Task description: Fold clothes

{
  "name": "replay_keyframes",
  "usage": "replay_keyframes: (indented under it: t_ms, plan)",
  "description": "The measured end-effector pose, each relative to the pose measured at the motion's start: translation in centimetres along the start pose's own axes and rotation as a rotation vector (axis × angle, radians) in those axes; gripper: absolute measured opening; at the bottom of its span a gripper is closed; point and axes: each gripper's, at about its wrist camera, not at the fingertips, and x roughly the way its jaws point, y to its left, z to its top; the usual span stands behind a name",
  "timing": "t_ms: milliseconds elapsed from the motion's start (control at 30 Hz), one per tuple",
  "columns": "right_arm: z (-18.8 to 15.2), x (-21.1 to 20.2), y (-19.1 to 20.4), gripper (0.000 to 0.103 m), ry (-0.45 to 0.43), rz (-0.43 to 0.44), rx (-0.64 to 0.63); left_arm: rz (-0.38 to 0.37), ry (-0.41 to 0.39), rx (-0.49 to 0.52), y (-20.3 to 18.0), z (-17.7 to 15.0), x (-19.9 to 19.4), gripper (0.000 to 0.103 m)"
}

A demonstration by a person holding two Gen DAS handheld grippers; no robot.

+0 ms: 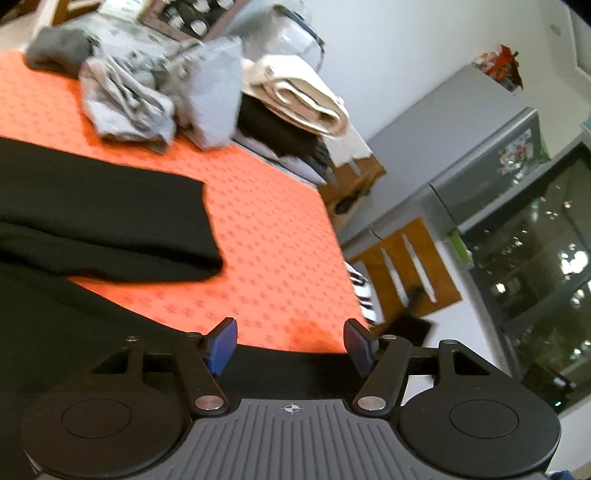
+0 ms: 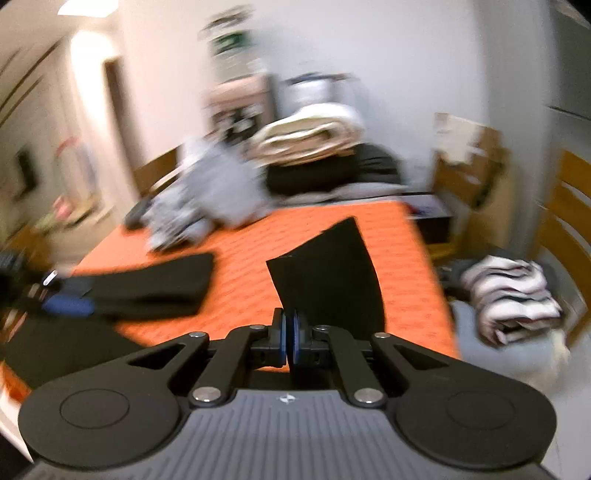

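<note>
The right gripper has its fingers closed on an edge of the black garment, which rises ahead of them above the orange bench. The left gripper has its fingers spread apart, empty, just above the garment's edge.

Both fisheye views are evenly lit indoors. In the right wrist view a ceiling light glares at eleven o'clock and motion blur smears the whole room. The left wrist view is sharper, with blur toward twelve o'clock. Edges bend and darken at the corners.
</note>
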Motion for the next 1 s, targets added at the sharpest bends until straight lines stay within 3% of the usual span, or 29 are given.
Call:
replay_keyframes:
  t_ms: [233, 433, 567, 667, 733, 767, 900, 1000]
  plan:
    - [-1.5, 2.5, 6.1, 0.004, 0.127, 0.122, -0.173, -0.111, 0.063, -0.086, -1.0, -1.6, 3.9, 0.071]
    - [-2.1, 2.4, 8.7, 0.004, 0.139, 0.184, -0.258, -0.098, 0.08, -0.237, 0.6, -3.0, 5.6, 0.072]
    - [-2.3, 2.4, 9.5, 0.004, 0.153, 0.207, -0.299, -0.088, 0.083, -0.285, 1.3, -3.3, 5.6, 0.071]
    - [-2.2, 2.2, 10.6, 0.004, 0.146, 0.271, -0.319, -0.078, 0.089, -0.287, 1.8, -3.4, 5.4, 0.054]
    - [-2.1, 2.0, 11.4, 0.004, 0.14, 0.313, -0.322, -0.039, 0.086, -0.235, 1.9, -3.1, 5.0, 0.019]
    - [-2.1, 2.0, 11.9, 0.005, 0.142, 0.321, -0.327, -0.029, 0.079, -0.216, 2.0, -3.0, 4.6, 0.014]
    - [-1.7, 1.9, 13.7, 0.007, 0.143, 0.334, -0.303, 0.031, 0.037, -0.12, 2.7, -2.5, 1.7, 0.01]
    - [-1.5, 1.9, 15.0, 0.009, 0.144, 0.343, -0.281, 0.07, 0.019, -0.108, 4.4, -1.6, -1.1, 0.01]
